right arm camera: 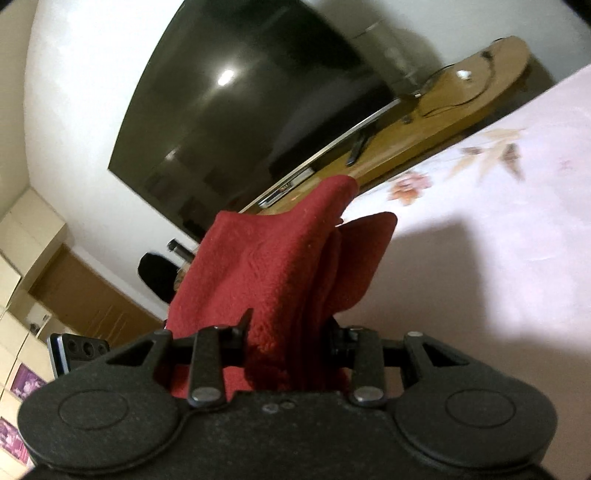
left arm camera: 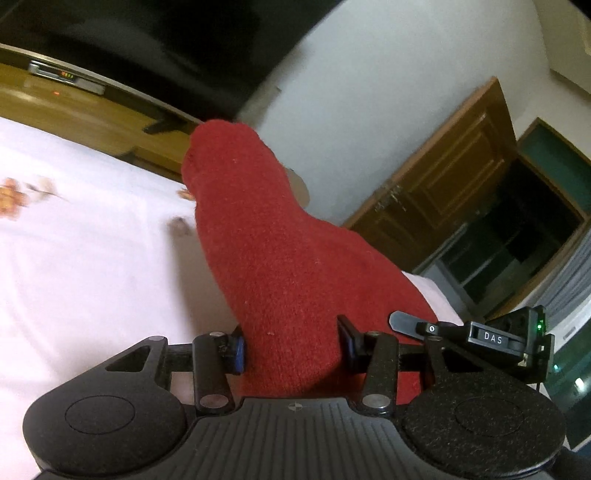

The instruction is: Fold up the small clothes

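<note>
Left wrist view shows the left gripper [left arm camera: 293,349] clamped on a red knitted garment [left arm camera: 280,258], its blue-padded fingers [left arm camera: 239,353] pressing the cloth from both sides. The garment stands up out of the jaws as a thick, rounded bundle and rises in front of the camera, lifted clear of the white bedsheet [left arm camera: 81,258] that fills the left of the frame. The sheet carries a faint orange flower print [left arm camera: 14,199]. Behind it runs a wooden TV stand [left arm camera: 74,107] with a dark television [left arm camera: 147,33] above, and a wooden door [left arm camera: 443,177] stands against the white wall on the right.

From the right wrist view, the right gripper [right arm camera: 288,339] is likewise closed on the same red garment [right arm camera: 266,266], which bunches in folds between its jaws and fans out above them, one corner [right arm camera: 373,229] drooping toward the sheet [right arm camera: 480,240]. The television [right arm camera: 251,96] hangs tilted across the frame over the stand [right arm camera: 424,129], where a cable [right arm camera: 461,92] lies. Both views are slightly blurred.
</note>
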Demonstrator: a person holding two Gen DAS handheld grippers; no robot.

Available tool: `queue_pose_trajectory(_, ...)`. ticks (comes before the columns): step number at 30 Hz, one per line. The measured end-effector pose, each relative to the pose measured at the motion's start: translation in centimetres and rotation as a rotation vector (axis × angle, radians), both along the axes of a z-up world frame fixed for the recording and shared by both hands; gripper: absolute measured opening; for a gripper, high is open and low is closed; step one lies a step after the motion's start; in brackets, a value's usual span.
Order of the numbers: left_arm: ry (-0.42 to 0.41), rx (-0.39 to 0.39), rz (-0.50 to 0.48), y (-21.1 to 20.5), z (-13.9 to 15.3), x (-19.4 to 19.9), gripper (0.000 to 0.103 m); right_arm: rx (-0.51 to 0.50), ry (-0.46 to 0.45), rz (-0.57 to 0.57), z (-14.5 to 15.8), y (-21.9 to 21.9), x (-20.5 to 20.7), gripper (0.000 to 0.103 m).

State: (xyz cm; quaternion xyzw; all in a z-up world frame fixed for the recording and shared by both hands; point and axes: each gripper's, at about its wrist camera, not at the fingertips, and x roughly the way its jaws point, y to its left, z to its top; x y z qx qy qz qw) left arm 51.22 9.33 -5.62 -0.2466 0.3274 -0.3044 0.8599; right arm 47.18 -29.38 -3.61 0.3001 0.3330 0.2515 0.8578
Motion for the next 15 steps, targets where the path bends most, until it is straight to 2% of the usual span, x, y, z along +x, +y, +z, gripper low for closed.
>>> queue_pose_trajectory(6, 0.009, -0.001, 0.048, 6.4, -0.2, -1.1, 0.046, -0.005, 0.005, 0.06, 0.0, 5.6, 1.5, 0.034)
queue_pose_trajectory(15, 0.046, -0.015, 0.083, 13.5, -1.9, -1.7, 0.046, -0.013, 0.029, 0.117, -1.2, 12.3, 3.3, 0.034)
